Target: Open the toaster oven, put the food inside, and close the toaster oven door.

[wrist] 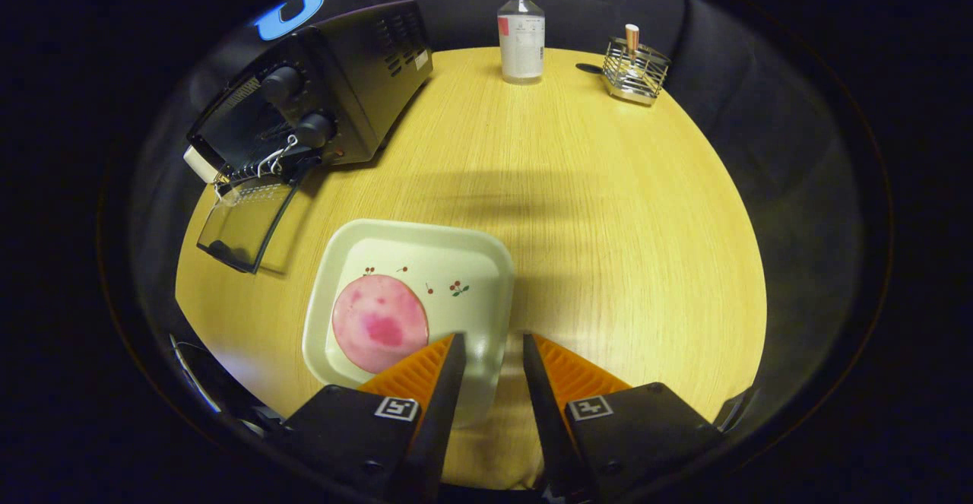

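Gripper (490, 340) fingers parted, empty, above plate (486, 261) edge. Toaster oven (334, 86) door (247, 223) already down; pink food (378, 323) unloaded, closing pending.

You are working over a counter (593, 207) with a pale yellow wood-grain surface. Black cloth (730, 78) forms the booth wall, closing in behind the counter and along both sides. Light falls from above: the counter reads bright across its middle, and a soft, broad shadow (486, 192) lies across it. The cloth beyond the counter's edges stays dark and shows folds at the far corner.
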The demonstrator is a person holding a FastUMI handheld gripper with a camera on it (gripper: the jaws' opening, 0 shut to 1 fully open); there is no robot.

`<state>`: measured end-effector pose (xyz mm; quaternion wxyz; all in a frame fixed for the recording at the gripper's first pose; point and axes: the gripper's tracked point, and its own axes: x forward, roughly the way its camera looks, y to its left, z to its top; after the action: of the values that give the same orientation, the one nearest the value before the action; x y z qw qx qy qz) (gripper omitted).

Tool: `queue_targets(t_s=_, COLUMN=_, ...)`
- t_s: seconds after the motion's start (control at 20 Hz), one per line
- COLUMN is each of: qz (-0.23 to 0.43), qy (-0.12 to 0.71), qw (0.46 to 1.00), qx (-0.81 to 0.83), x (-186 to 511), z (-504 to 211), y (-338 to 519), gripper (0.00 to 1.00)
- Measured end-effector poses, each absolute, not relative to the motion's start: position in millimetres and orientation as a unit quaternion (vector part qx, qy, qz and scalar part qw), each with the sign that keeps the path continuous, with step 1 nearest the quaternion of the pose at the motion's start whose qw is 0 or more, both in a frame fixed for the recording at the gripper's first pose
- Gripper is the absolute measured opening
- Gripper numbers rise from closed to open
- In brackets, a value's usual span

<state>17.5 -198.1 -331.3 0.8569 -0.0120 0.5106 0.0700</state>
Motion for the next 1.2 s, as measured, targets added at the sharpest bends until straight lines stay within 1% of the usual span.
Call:
queue_targets(t_s=0.05, qz=0.069, qy=0.523, qw=0.850, qx=-0.006, x=16, z=-334, y=-197, gripper=0.52)
queue_targets(t_s=0.1, qz=0.073, qy=0.528, qw=0.846, qx=-0.001, x=15, z=-333, y=-194, gripper=0.52)
queue_targets(t_s=0.15, qz=0.072, qy=0.531, qw=0.844, qx=0.003, x=17, z=-334, y=-192, gripper=0.38)
queue_targets(t_s=0.3, qz=0.081, qy=0.538, qw=0.839, qx=0.026, x=19, z=-332, y=-193, gripper=0.29)
queue_targets(t_s=0.35, qz=0.078, qy=0.541, qw=0.836, qx=0.041, x=20, z=-334, y=-190, gripper=0.18)
queue_targets(t_s=0.45, qz=0.084, qy=0.547, qw=0.830, qx=0.063, x=17, z=-331, y=-187, gripper=0.10)
queue_targets(t_s=0.55, qz=0.093, qy=0.555, qw=0.823, qx=0.076, x=16, z=-334, y=-184, gripper=0.06)
queue_targets(t_s=0.65, qz=0.086, qy=0.565, qw=0.813, qx=0.110, x=8, z=-332, y=-180, gripper=0.06)
queue_targets(t_s=0.8, qz=0.059, qy=0.560, qw=0.806, qx=0.181, x=0, z=-319, y=-173, gripper=0.06)
queue_targets(t_s=1.2, qz=0.021, qy=0.503, qw=0.837, qx=0.214, x=-16, z=-269, y=-169, gripper=0.06)
